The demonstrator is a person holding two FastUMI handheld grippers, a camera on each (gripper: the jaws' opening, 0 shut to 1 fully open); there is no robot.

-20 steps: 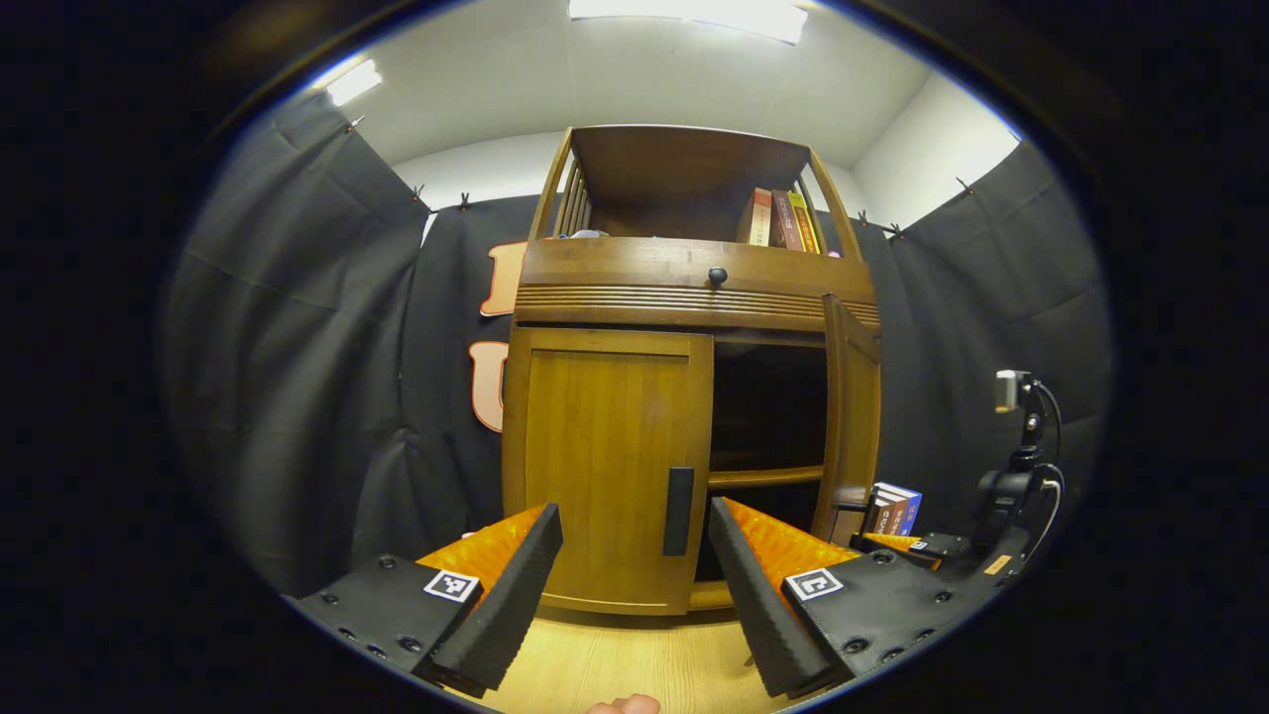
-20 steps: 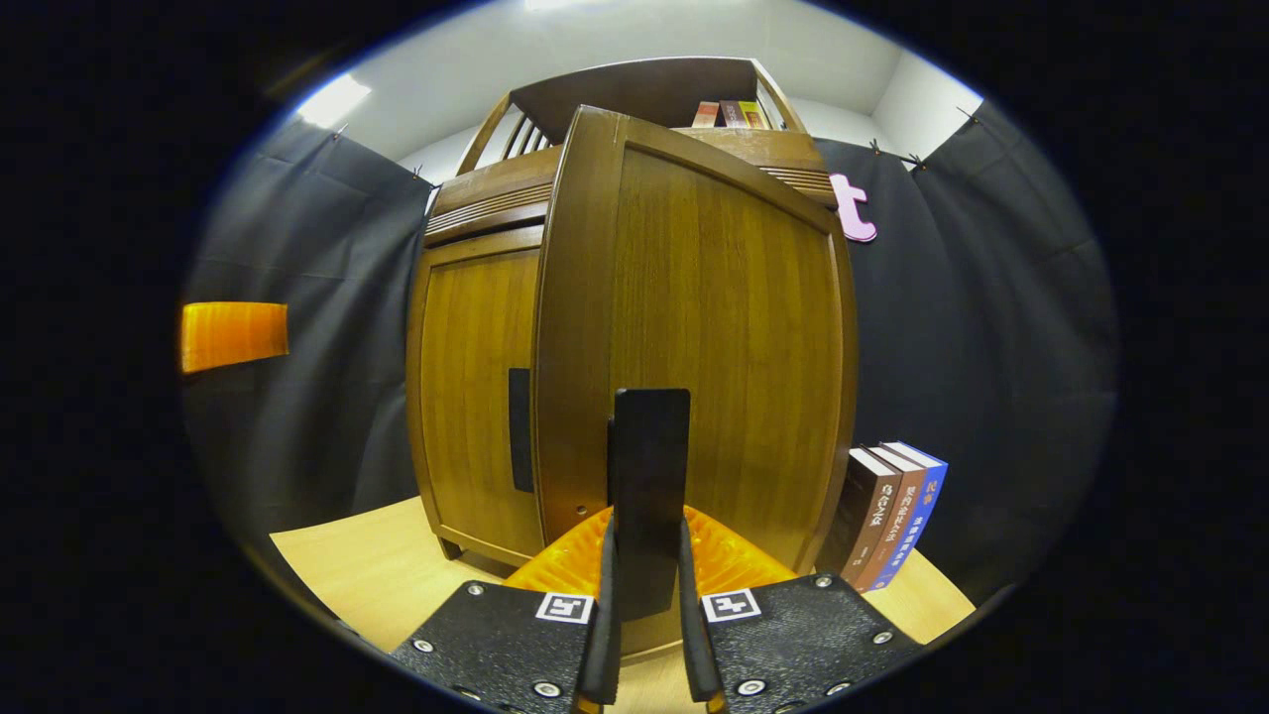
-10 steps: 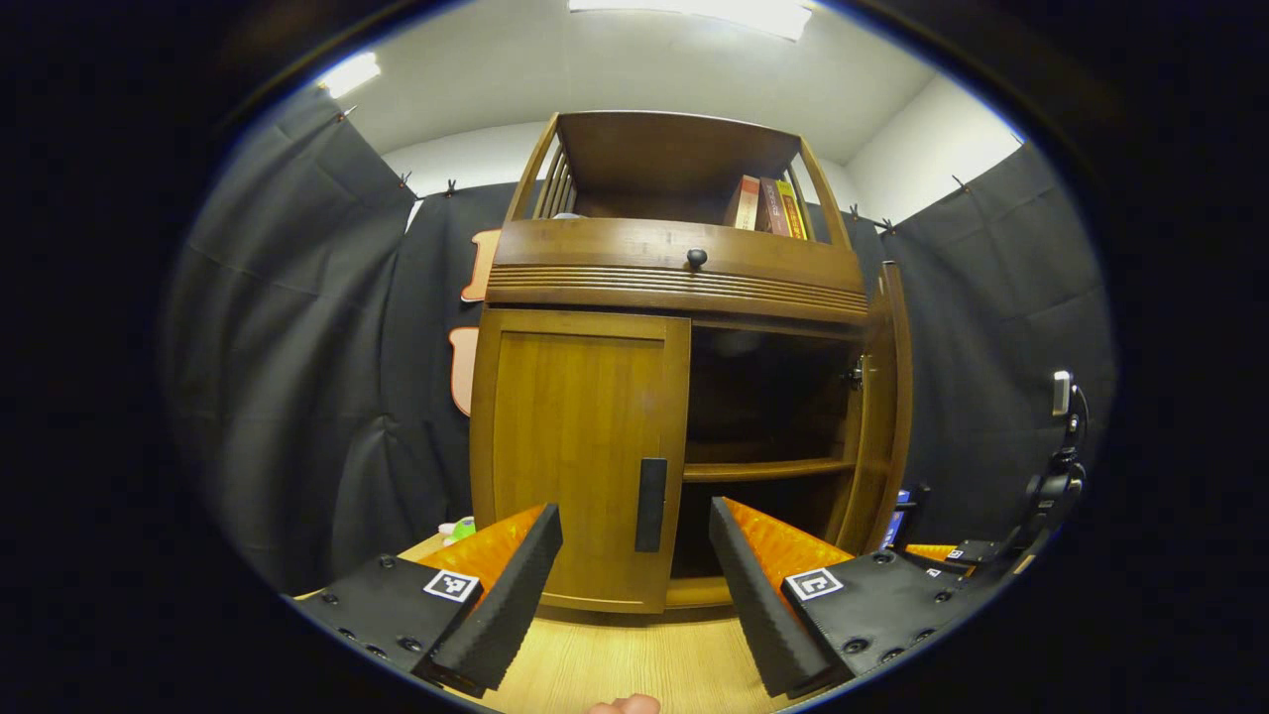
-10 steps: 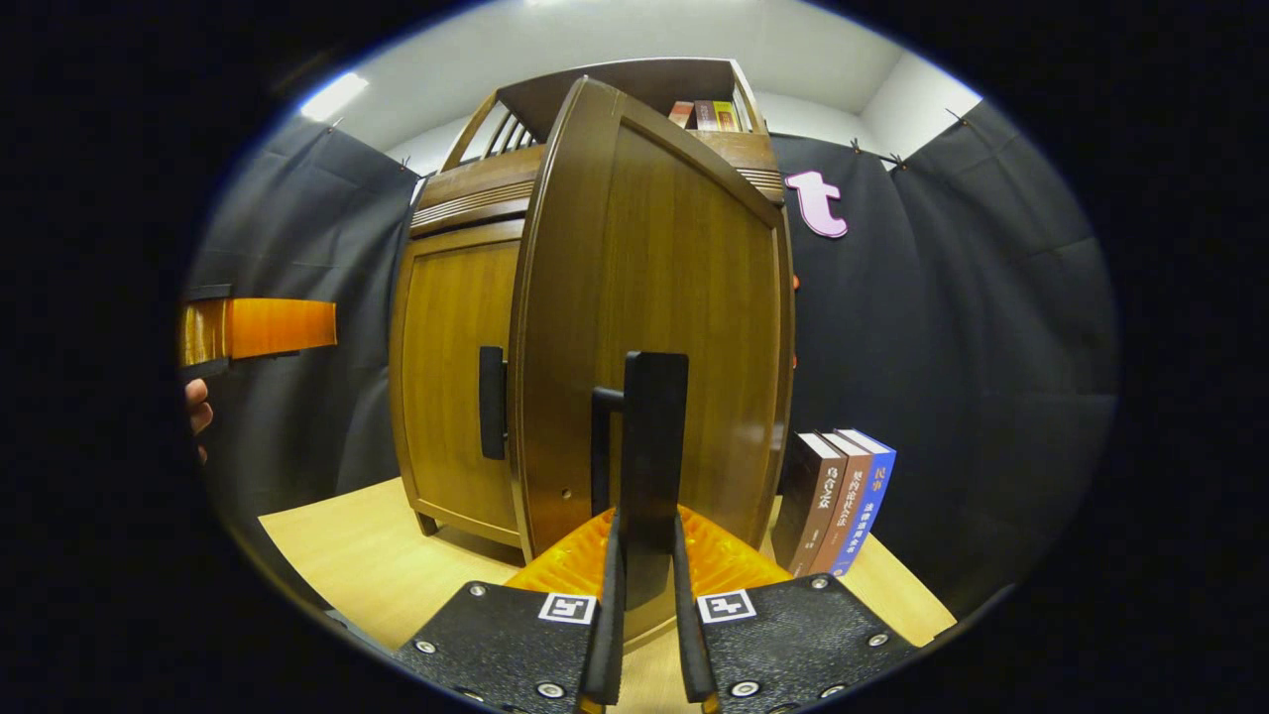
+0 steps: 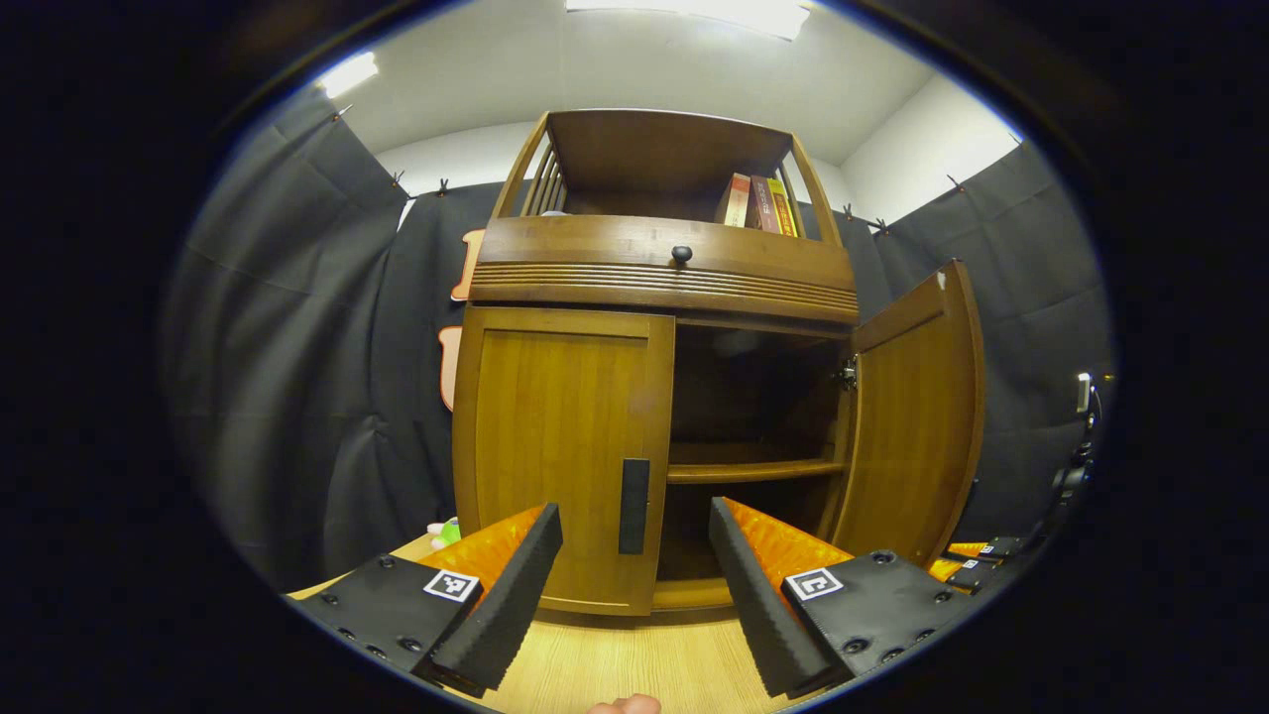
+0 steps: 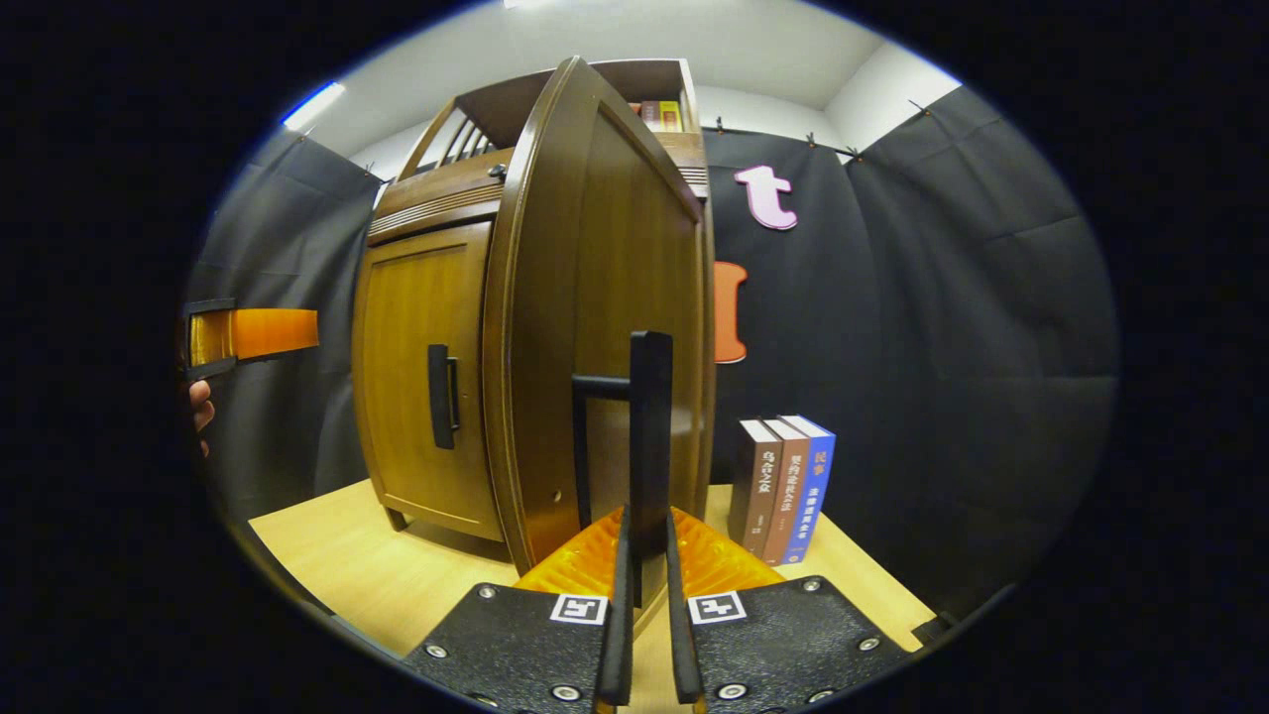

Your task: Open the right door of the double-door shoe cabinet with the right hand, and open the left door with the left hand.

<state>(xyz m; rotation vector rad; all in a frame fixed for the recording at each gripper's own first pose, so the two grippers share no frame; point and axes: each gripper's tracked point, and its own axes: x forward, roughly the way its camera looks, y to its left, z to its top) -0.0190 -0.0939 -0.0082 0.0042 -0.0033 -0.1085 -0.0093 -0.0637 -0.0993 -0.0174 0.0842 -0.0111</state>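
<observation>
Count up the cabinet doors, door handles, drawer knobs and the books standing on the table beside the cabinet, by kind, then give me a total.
Cabinet doors: 2, left door shut, right door open
Door handles: 2, left handle, right handle
Drawer knobs: 1, knob
Books beside the cabinet: 3, books
Total: 8

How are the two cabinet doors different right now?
The right door is swung wide open, showing dark shelves; the left door is shut flat. The right gripper is clamped on the right door's handle; the left door's handle is untouched, with the left gripper open just in front. Both doors are brown wood with dark upright handles.
</observation>
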